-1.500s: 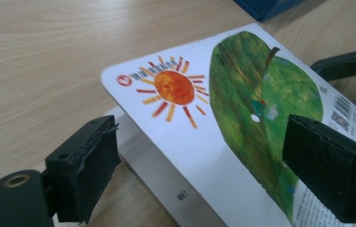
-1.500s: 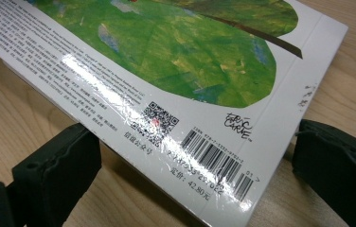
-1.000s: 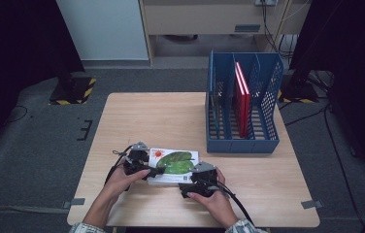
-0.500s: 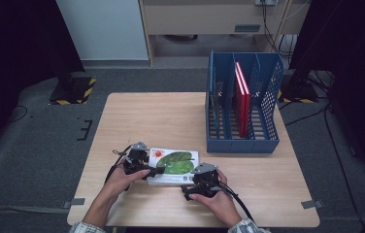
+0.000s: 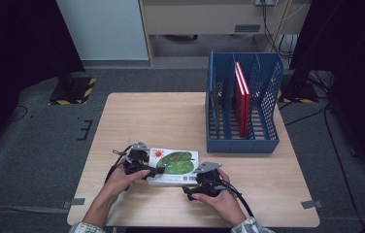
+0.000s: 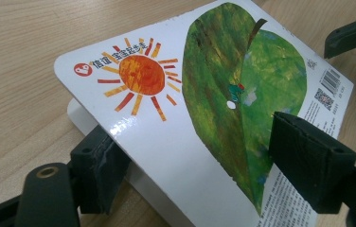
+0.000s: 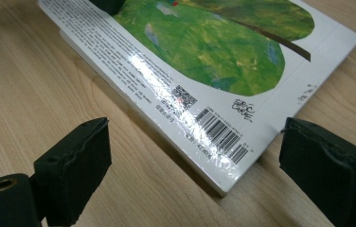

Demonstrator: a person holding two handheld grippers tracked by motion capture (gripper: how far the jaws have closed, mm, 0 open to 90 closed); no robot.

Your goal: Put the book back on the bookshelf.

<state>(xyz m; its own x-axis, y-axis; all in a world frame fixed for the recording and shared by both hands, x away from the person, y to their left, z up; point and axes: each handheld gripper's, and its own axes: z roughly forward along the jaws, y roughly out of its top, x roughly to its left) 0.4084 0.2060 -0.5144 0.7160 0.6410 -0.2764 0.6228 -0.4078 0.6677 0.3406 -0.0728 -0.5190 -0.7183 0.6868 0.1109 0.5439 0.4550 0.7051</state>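
A white picture book (image 5: 173, 165) with an orange sun and a green leaf lies near the table's front edge. My left gripper (image 5: 154, 171) is shut on the book's left end. In the left gripper view one jaw sits under the book (image 6: 204, 109) and the other presses on the cover, so my left gripper (image 6: 204, 168) holds that end tilted off the wood. My right gripper (image 5: 193, 182) is at the near right corner. Its jaws have just been closing. In the right gripper view the barcode corner of the book (image 7: 214, 61) lies between them untouched, so my right gripper (image 7: 200, 170) is open.
A blue mesh file rack (image 5: 241, 141) stands at the table's back right with red books (image 5: 242, 97) upright in one slot. Bare wood of the table (image 5: 151, 116) stretches behind the book. The table's front edge runs just behind both hands.
The right hand has shifted slightly at the book's near right corner. The left hand and the book hold still.
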